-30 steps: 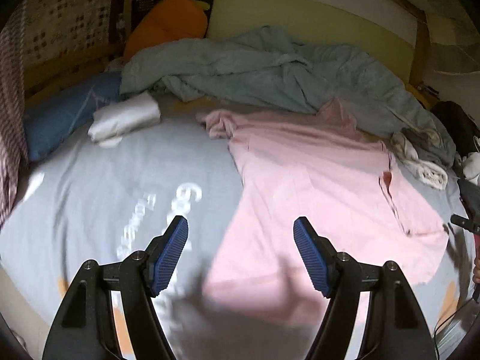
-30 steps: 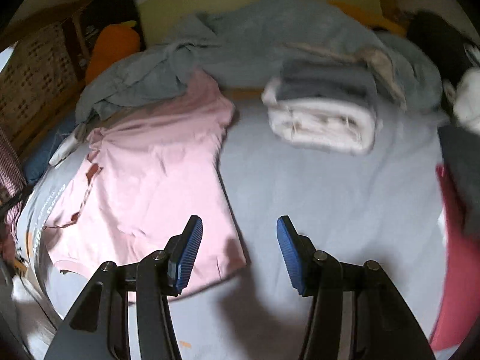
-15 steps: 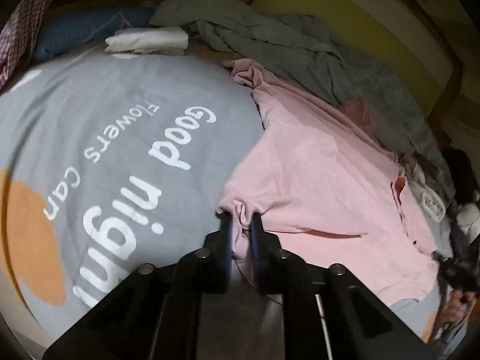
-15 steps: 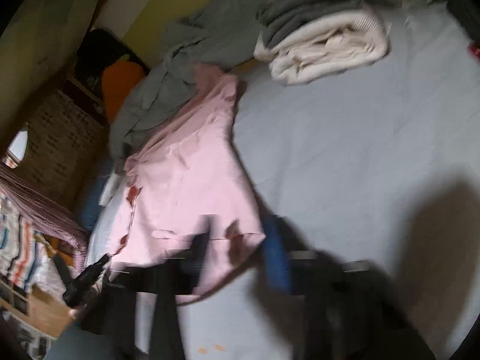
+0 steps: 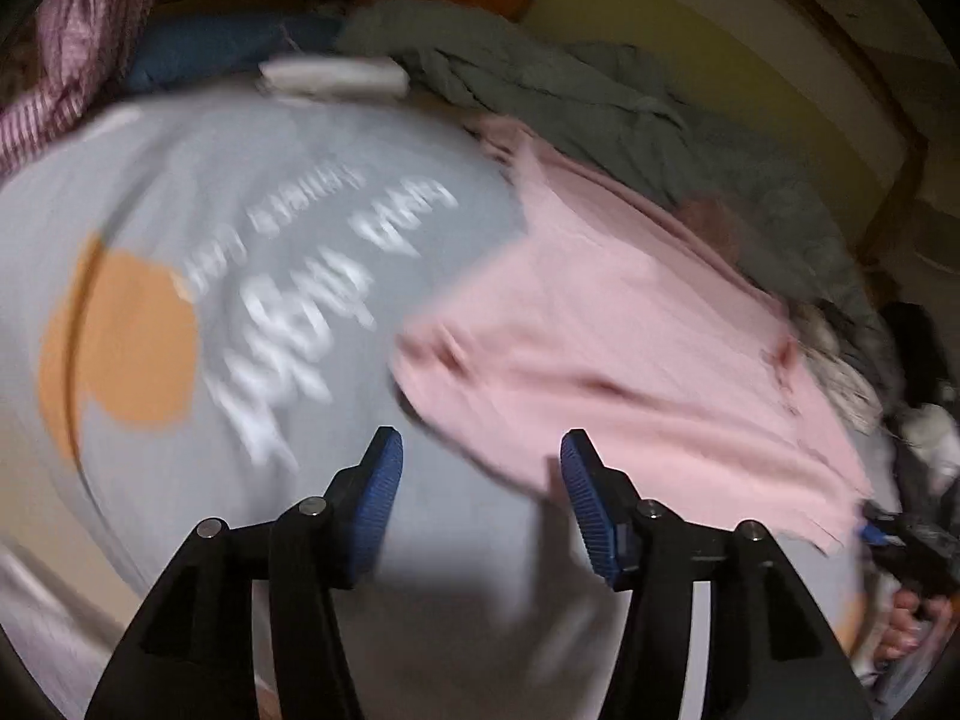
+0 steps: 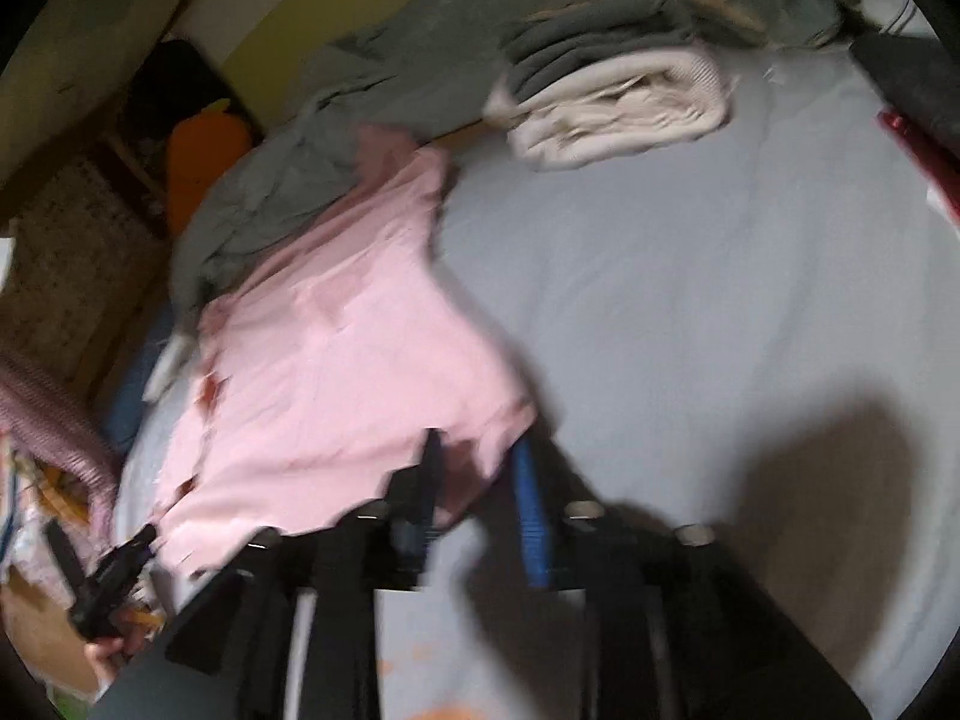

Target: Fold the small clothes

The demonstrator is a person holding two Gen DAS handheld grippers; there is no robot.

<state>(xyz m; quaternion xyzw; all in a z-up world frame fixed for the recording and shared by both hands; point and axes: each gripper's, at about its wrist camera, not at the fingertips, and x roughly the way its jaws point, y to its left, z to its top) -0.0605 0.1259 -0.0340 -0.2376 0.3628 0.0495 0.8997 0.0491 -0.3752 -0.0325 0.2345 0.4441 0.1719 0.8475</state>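
While both views blur, left gripper fingers spread wide, empty, above bare grey sheet; pink shirt edge at 1 o'clock. Right gripper fingers narrow, straddling pink shirt corner; open sheet at 2 o'clock.

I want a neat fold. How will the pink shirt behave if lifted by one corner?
The pink shirt lies thin and creased on the bed cover, so it will probably droop and bunch. It looks light, likely dragging rather than holding shape.

Dim bedroom, yellow headboard
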